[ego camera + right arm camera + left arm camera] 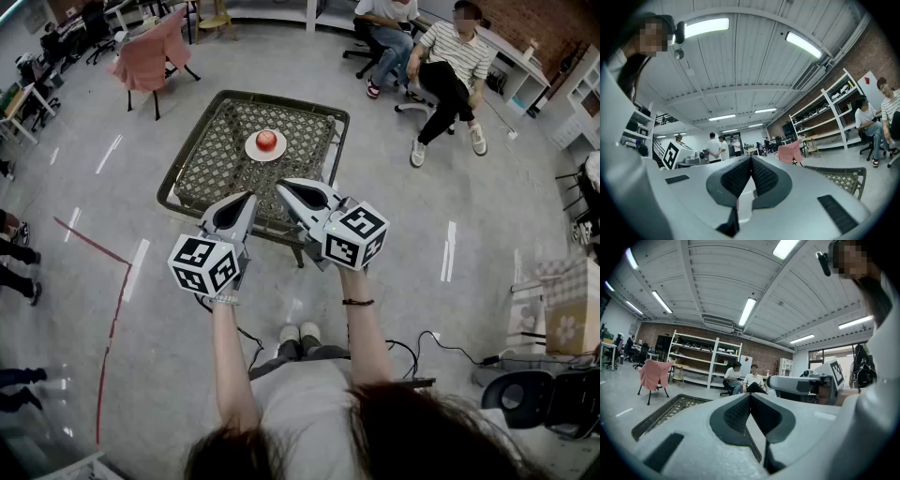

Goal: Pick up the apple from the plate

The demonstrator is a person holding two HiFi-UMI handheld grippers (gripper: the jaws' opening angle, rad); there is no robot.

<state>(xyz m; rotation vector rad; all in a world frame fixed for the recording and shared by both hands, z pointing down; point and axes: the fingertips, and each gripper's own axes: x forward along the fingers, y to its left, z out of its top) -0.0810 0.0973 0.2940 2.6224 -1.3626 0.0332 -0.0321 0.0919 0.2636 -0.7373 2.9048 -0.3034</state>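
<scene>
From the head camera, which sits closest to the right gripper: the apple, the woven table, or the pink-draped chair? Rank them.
1. Woven table: its near edge lies directly beneath the right gripper.
2. Apple: on the plate mid-table, just ahead.
3. Pink-draped chair: far off, upper left on the floor.

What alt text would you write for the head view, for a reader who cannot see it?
A red apple sits on a white plate on a woven-top table. Nearer the camera, a person holds the left claw and right claw, both shut, short of the plate.
</scene>
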